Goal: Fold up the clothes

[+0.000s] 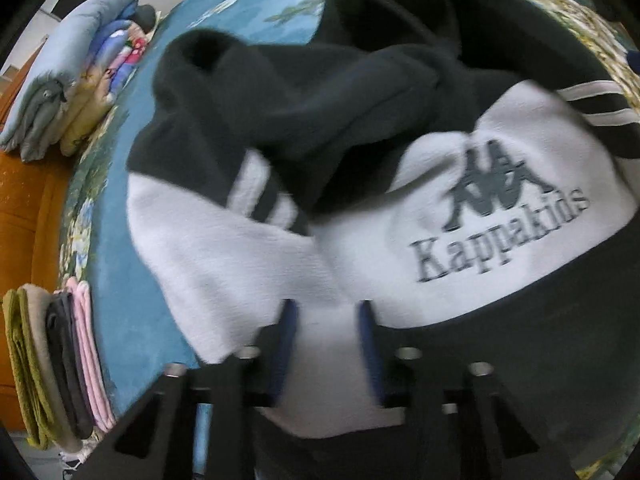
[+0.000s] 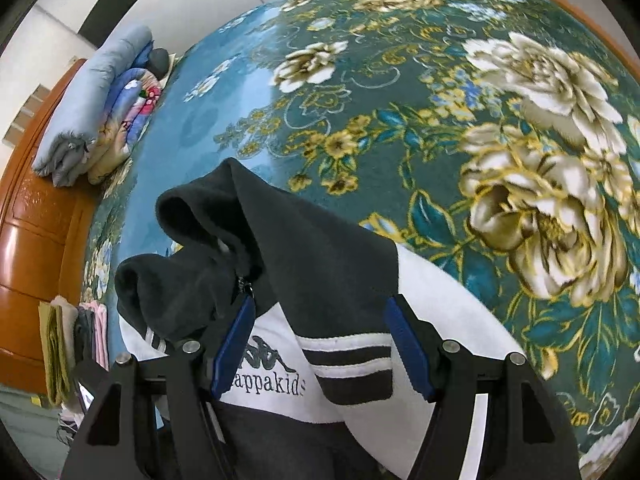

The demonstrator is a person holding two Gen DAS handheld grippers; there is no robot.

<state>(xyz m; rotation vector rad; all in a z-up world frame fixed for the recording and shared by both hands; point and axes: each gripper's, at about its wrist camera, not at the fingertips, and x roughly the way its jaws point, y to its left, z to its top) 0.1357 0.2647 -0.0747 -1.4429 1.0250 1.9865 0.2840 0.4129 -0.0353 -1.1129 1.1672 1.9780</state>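
Two folded piles already sit at the left edge of the bed: a near stack of folded clothes [image 1: 56, 364] in olive, tan, dark and pink, and a far heap of folded quilts [image 2: 96, 112] by the wooden headboard [image 2: 36, 216]. Judging by those, a good share of the work looks done.

One garment is in hand now, a dark and white sweatshirt [image 1: 248, 240] with a printed logo [image 1: 508, 216], lying near the front of the flowered bedspread [image 2: 400, 100]. Both striped sleeves are drawn across the chest, so I would say its fold is about halfway; the body itself is not yet doubled over, and the dark upper part sits bunched and untidy.

From the left wrist view, the left gripper [image 1: 328, 320] has its jaws narrowly apart over the white hem area, with cloth between them, though I cannot tell whether it is pinching. From the right wrist view, the right gripper [image 2: 320, 340] stands wide apart over the right sleeve [image 2: 344, 352], holding nothing.
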